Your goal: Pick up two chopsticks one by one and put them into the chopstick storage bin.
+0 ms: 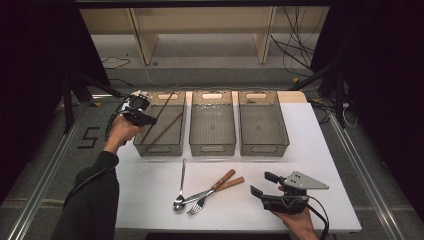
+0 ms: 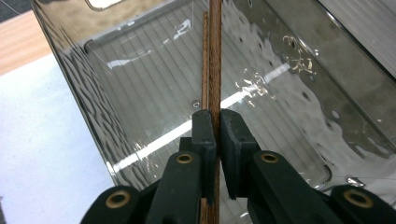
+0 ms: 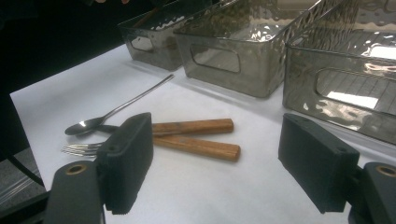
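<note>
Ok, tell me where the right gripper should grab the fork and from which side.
Probably the wooden handle of the fork, near its free end, coming down from above with the open right gripper straddling its width. That end is thick and splays away from the neighbouring wooden handle; the tines lie against the spoon.

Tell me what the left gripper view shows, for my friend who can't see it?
The left hand-held gripper is shut on a brown wooden chopstick, holding it over a clear grey plastic bin. A second chopstick shows just beside the first, and the bin stands on a white table.
</note>
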`<action>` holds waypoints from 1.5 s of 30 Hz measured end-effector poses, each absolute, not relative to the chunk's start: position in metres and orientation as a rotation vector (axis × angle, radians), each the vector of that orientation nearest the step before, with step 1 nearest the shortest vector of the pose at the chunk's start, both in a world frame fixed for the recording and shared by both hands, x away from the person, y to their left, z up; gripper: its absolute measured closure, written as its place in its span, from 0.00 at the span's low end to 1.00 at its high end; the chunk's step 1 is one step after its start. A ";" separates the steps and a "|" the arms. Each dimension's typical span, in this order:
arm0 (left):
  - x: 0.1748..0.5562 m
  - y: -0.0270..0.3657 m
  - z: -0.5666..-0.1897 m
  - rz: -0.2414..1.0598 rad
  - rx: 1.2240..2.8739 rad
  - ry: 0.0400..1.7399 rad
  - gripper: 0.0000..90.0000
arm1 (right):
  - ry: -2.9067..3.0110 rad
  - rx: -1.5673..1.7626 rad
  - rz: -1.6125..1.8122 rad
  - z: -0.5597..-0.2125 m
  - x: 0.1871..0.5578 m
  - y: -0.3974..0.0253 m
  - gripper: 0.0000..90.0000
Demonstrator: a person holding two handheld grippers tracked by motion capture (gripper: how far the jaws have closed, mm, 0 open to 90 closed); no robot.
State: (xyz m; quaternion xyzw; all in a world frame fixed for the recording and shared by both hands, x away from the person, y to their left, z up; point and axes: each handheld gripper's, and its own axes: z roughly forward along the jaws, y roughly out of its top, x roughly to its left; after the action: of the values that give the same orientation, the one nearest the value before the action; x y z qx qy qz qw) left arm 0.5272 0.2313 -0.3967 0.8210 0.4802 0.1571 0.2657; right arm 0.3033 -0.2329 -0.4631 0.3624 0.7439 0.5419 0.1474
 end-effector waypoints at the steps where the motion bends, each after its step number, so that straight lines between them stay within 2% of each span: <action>1: 0.527 0.232 -0.398 0.423 2.217 1.299 0.94 | 2.140 1.042 1.559 -0.463 0.303 -0.233 0.30; 19: 0.529 0.235 -0.414 0.385 2.175 1.383 0.92 | 2.140 1.039 1.559 -0.463 0.303 -0.233 0.30; 20: 0.529 0.235 -0.414 0.371 2.161 1.402 0.89 | 2.140 1.039 1.558 -0.463 0.303 -0.233 0.30; 22: 0.528 0.235 -0.409 0.349 2.138 1.432 0.67 | 2.137 1.039 1.561 -0.463 0.303 -0.233 0.30; 23: 0.527 0.234 -0.407 0.359 2.130 1.418 0.62 | 2.137 1.039 1.561 -0.463 0.303 -0.233 0.30; 31: 0.511 0.224 -0.390 0.319 2.106 1.384 0.38 | 2.139 1.040 1.558 -0.463 0.302 -0.233 0.30; 36: 0.488 0.220 -0.385 0.313 2.076 1.338 0.30 | 2.140 1.042 1.555 -0.463 0.303 -0.233 0.30; 45: 0.442 0.216 -0.394 0.337 2.000 1.272 0.26 | 2.139 1.039 1.554 -0.463 0.302 -0.232 0.30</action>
State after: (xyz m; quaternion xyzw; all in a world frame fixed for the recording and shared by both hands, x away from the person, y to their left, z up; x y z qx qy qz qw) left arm 0.4418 0.2163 -0.3937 0.7777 0.4948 0.1311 0.3649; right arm 0.3025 -0.2320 -0.4632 0.3618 0.7444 0.5408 0.1500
